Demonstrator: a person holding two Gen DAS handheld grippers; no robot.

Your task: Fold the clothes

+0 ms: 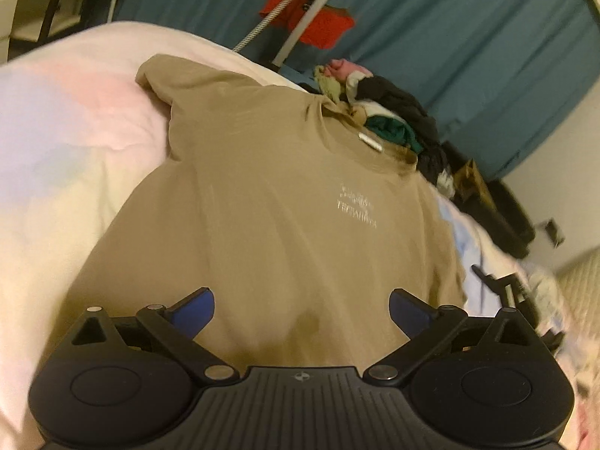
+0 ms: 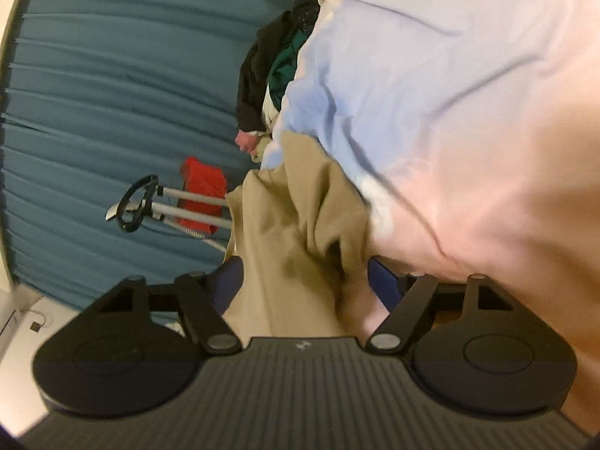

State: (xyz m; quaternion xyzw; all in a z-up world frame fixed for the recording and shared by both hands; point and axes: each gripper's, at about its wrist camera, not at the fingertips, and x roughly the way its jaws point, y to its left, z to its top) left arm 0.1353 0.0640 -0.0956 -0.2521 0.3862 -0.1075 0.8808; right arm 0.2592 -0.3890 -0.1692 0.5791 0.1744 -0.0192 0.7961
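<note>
Lying flat on the bed [image 1: 67,172], the tan shirt [image 1: 270,225] faces up, collar toward 1 o'clock in the left wrist view, white chest print [image 1: 356,208] legible only as blurred lettering. Left gripper [image 1: 302,309] hovers over the hem end, jaws spread wide, blue pads [image 1: 195,315] clear of the cloth, nothing between them.

Right wrist view only: right gripper [image 2: 305,281] tilted sideways along the bed edge, a bunched fold of shirt [image 2: 300,225] running between its fingers. Jaws look parted around the fabric; whether they pinch it cannot be told, as the cloth hides the pad [image 2: 382,281] faces. Pastel sheet [image 2: 450,93] fills 12 to 4 o'clock here.

Left view only: full spread of the shirt, one sleeve at 11 o'clock.

Surroundings, both views: clothes pile [image 1: 393,112] at 1 o'clock beyond the collar, dark and green items mixed; teal curtain [image 1: 450,37] behind; tripod [image 1: 311,15] with a red item [image 1: 322,26] at 12 o'clock. In the right view the pile [image 2: 270,75] sits at 11 o'clock, the tripod [image 2: 180,206] at 9.
</note>
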